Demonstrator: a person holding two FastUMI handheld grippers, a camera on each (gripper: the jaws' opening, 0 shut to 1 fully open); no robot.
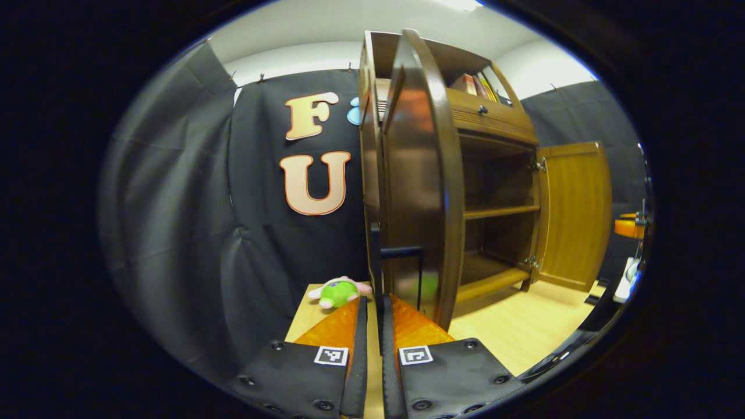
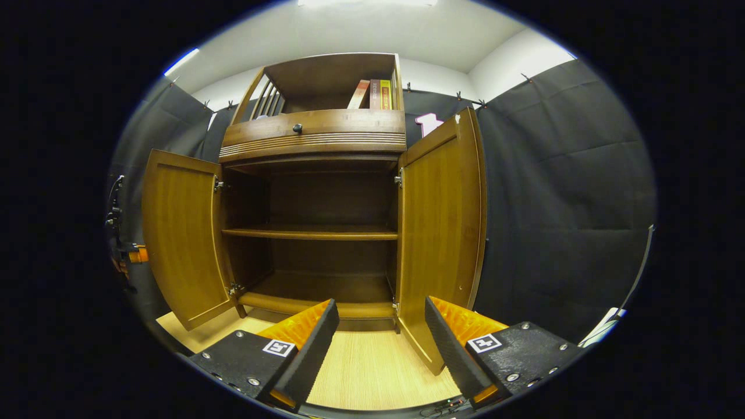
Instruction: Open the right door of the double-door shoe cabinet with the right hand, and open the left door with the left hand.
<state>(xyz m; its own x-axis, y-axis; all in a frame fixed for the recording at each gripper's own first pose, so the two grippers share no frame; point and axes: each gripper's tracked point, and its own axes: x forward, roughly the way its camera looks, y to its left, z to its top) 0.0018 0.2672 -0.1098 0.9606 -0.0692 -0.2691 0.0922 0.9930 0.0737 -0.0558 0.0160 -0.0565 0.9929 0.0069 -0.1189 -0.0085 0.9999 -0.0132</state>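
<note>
The wooden shoe cabinet [image 2: 314, 131] stands with both doors swung out, its inner shelf [image 2: 308, 234] bare. In the left gripper view the left door [image 1: 422, 192] rises close ahead, seen almost edge-on. My left gripper [image 1: 374, 308] has its fingers nearly together around that door's black handle [image 1: 401, 252]. The right door [image 1: 573, 215] hangs open farther off. In the right gripper view my right gripper [image 2: 381, 317] is open, low in front of the cabinet and holding nothing. The right door [image 2: 442, 233] stands just beyond its right finger, and the left door [image 2: 180, 238] is at the left.
A green and pink plush toy [image 1: 339, 291] lies on a low wooden surface [image 1: 305, 323] left of the left door. Books [image 2: 372, 94] lean in the cabinet's top compartment above a drawer knob [image 2: 297, 128]. Light wood flooring [image 2: 372, 366] runs in front, with black cloth walls around.
</note>
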